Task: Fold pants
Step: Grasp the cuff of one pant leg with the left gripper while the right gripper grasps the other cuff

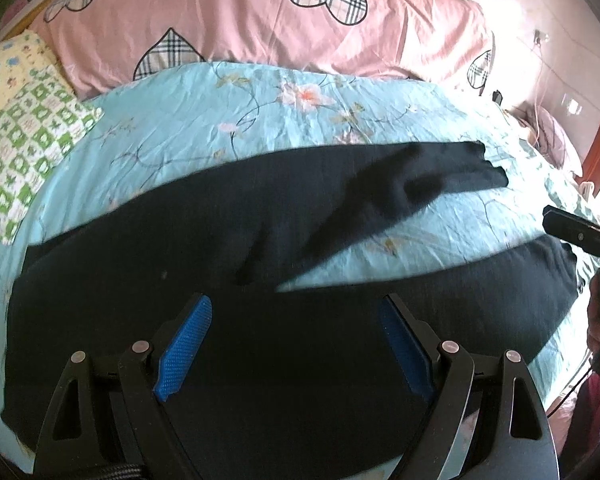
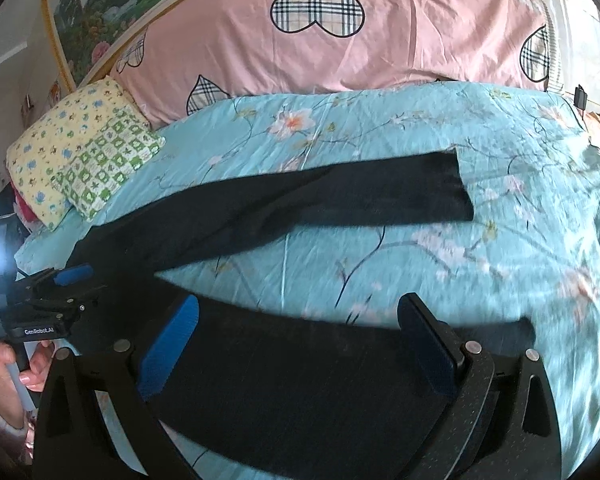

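Two grippers, both yours, hang over the dark pants with nothing caught in either. Nearest you, the left gripper has its blue pads spread wide above the waist end, fabric showing between them but not pinched. Your right gripper is likewise spread apart, poised over the near leg at 6 o'clock in its own view.

Beyond the fingers, the pants lie flat on the turquoise floral bedcover, legs splayed in a V: the near leg runs off toward 4 o'clock in the left view, the far leg stretches toward 2 o'clock, with a wedge of bedcover between them. The far leg carries a diagonal crease near its middle.

Farther still, at 10 o'clock, sits a green-checked pillow, and along 12 o'clock a pink quilt with plaid hearts.

Your risks, as I judge them: pinching only the top layer would leave the under layer behind and the fold would skew. Grabbing bedcover along with the trousers would drag the sheet into wrinkles. Bringing one leg across without smoothing that crease would lock it into the fold, and uneven lifting between your two hands would leave the cuffs misaligned.
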Available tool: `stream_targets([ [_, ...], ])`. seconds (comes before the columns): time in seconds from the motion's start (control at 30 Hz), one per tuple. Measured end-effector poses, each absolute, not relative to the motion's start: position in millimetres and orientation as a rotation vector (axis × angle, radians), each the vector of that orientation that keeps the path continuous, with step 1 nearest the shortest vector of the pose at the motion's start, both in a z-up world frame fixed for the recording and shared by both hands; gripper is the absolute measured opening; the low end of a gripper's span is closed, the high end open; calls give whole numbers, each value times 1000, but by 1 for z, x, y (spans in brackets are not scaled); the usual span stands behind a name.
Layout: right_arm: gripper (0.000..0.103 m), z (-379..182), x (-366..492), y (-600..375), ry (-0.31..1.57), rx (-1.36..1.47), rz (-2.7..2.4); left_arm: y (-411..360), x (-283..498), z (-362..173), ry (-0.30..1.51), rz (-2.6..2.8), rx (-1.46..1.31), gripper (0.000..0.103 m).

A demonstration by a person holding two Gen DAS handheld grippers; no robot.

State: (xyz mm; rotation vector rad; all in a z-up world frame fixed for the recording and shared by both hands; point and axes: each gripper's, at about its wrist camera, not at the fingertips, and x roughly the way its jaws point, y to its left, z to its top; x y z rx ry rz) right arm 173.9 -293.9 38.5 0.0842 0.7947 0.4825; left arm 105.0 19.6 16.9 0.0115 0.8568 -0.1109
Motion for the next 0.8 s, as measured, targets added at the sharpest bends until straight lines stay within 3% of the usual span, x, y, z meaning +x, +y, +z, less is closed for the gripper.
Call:
stream_targets([
  [0.43,100,42,262,-331,852,138,420,14,192,23,902,-195,86,87],
  [0.8,82,27,341,-365,929,224,372,10,284,1,1001,-294,74,87],
])
